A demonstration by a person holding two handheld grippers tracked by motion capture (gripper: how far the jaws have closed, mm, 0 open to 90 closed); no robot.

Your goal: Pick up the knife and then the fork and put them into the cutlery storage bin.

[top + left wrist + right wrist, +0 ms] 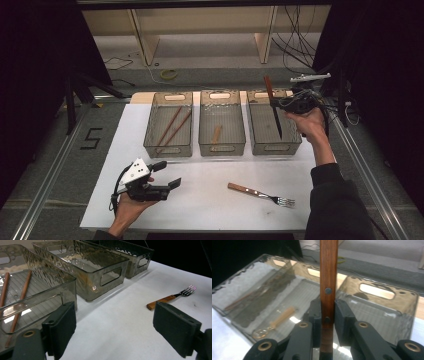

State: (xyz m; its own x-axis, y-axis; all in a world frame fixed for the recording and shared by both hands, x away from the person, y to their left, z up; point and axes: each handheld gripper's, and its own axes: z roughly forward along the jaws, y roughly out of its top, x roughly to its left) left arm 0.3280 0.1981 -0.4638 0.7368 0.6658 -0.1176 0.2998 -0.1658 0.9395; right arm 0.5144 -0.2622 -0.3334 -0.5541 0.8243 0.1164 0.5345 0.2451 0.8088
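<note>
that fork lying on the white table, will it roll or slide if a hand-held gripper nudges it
The fork lies flat on the smooth white table, so it would probably slide or pivot, not roll. Its handle looks flat-sided and wooden, which should offer decent grip. It looks rigid, and the metal tines likely make that end heavier.

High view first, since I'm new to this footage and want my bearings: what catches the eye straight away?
The right gripper stands out, its fingers shut on a wooden-handled knife held blade-down over the right-hand bin. Three clear bins sit in a row on the white table: the left bin holds two chopsticks. A wooden-handled fork lies alone on the near table, with the left gripper open beside it.
</note>
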